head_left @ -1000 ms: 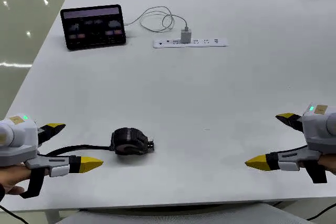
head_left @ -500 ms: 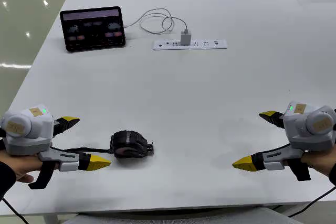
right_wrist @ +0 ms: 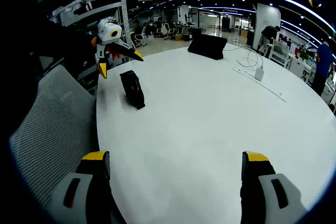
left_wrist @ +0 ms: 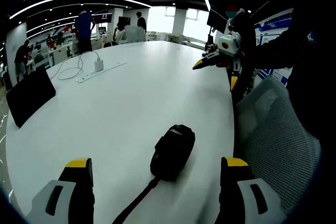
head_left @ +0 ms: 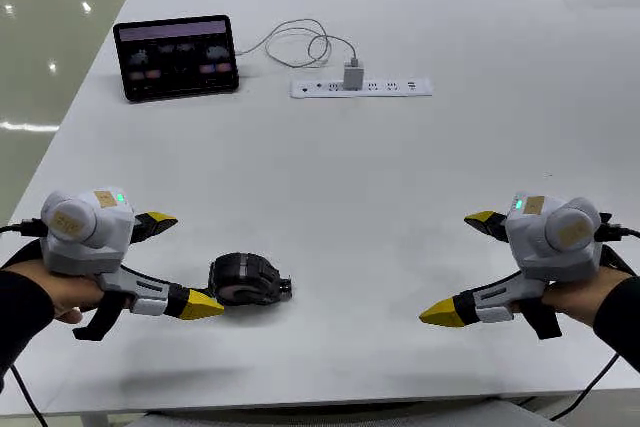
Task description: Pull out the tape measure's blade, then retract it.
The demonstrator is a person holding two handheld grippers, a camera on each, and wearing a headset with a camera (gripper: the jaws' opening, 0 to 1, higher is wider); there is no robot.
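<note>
Though spread, claws (head_left: 196, 262) (head_left: 445, 267) nearer tape measure (head_left: 245, 280)

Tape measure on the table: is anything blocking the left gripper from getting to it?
Nothing visible. The left gripper is open and points straight at the tape measure, with bare white table between them. The tablet and power strip sit far back.
</note>
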